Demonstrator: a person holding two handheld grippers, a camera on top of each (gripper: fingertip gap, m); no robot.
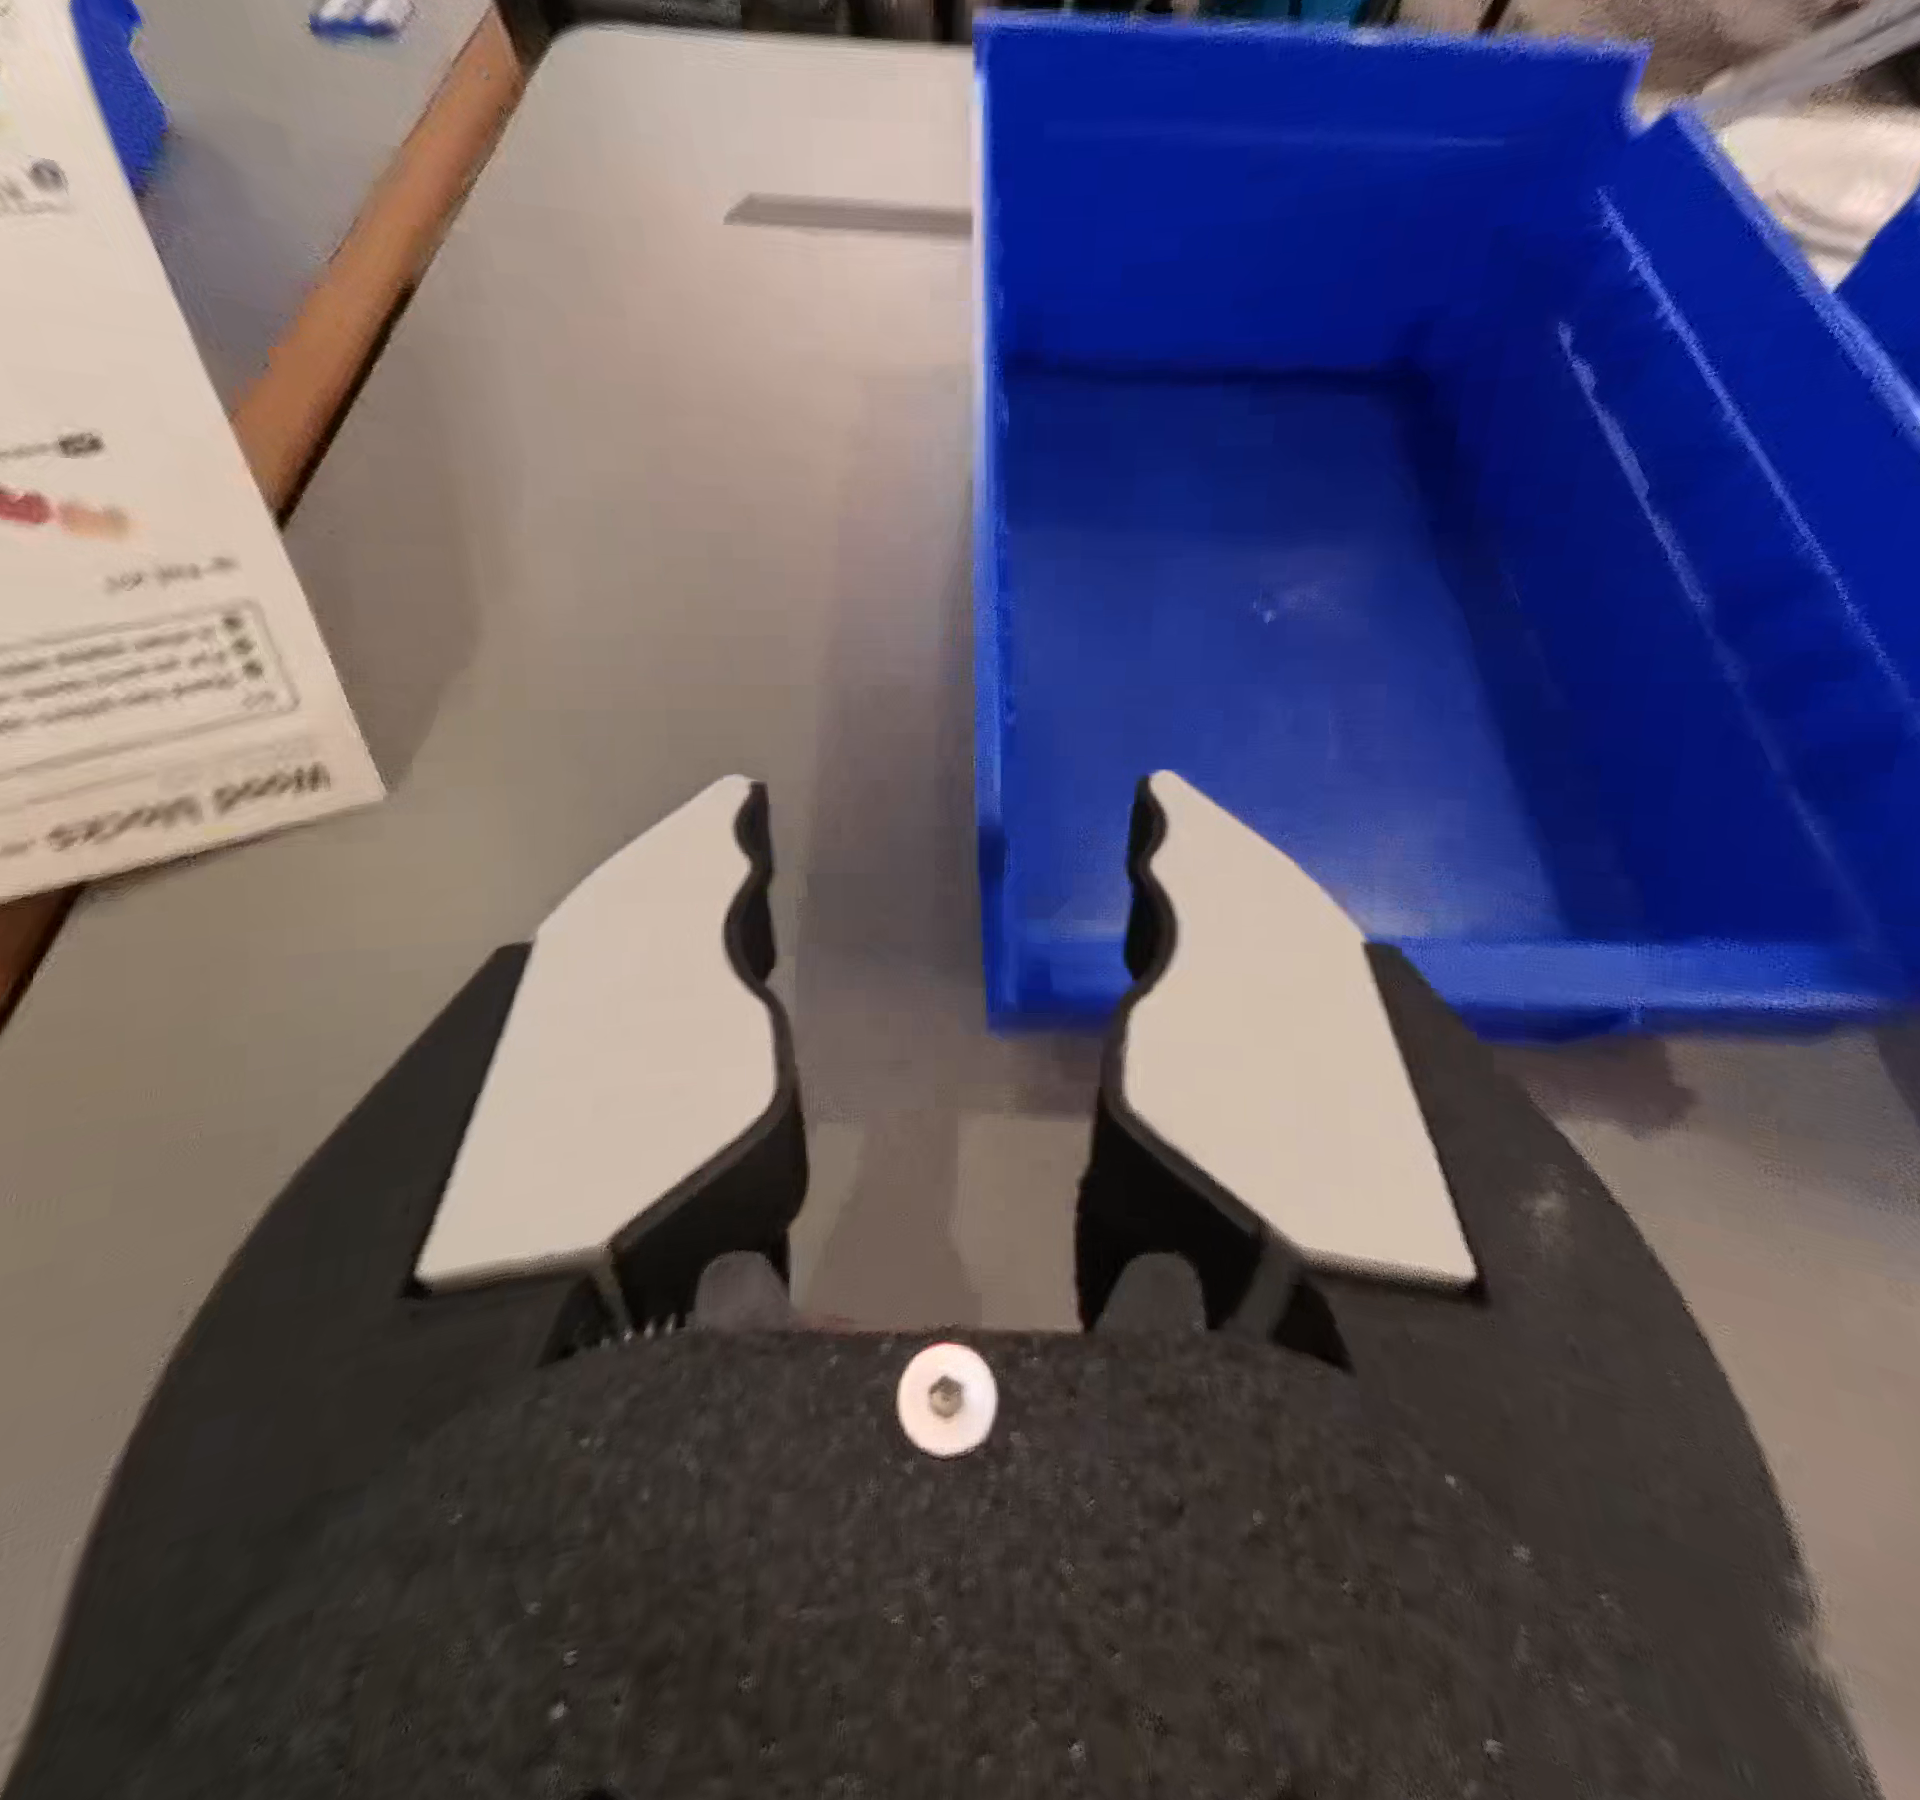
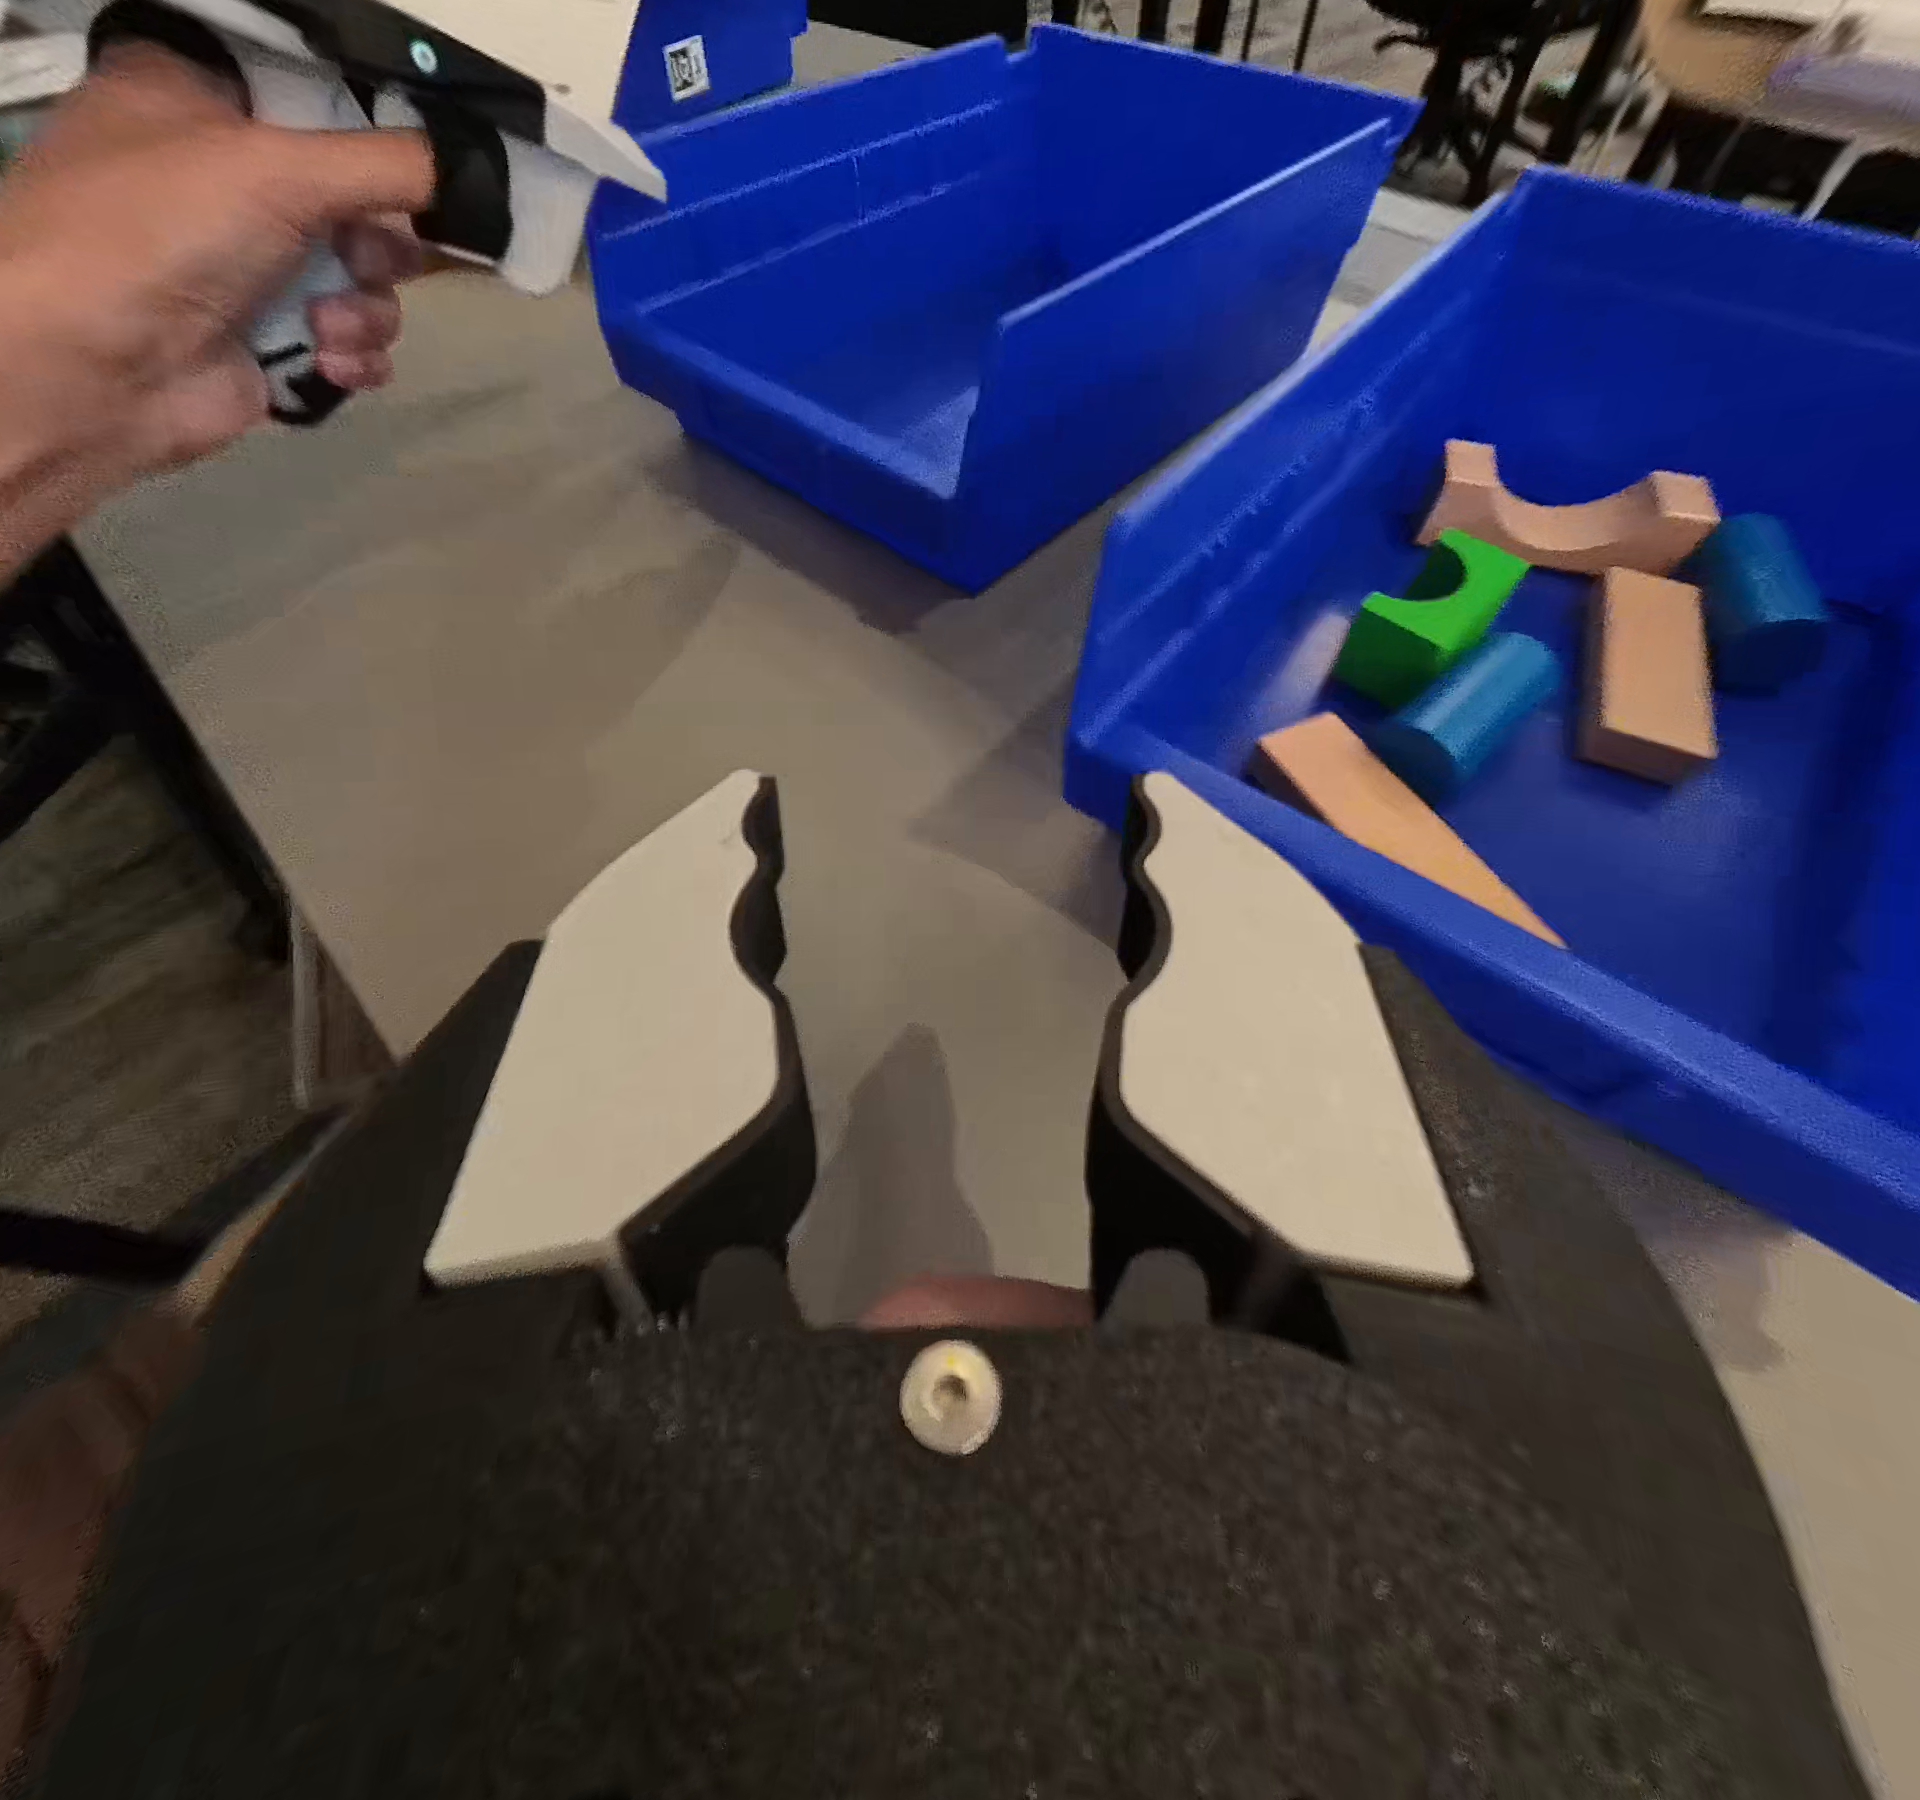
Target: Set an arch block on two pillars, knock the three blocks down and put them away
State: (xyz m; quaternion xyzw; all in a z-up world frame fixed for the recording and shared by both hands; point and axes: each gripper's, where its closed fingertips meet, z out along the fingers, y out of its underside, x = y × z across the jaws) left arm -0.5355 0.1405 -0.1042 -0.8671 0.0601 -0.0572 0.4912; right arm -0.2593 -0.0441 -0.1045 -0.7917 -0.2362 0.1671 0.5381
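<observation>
Left wrist view: the left tongs stand spread wide and hold nothing, hovering over the grey surface at the near left corner of an empty blue bin. The bin's low open front faces the camera. A printed white sheet lies at the left edge of the surface.

Right wrist view: the right tongs are likewise spread wide and hold nothing, above bare surface just left of the near corner of a second blue bin. This bin holds the blocks, all lying loose on its floor: a natural-wood arch block toward the back, a green arch block just in front of it, two blue cylinders lying on their sides, a flat wooden plank between the cylinders, and a wooden wedge against the bin's near wall. The empty bin sits farther back on the surface, beside the filled one. At upper left a person's hand, blurred, grips the left tongs' handle over the far left part of the surface.
</observation>
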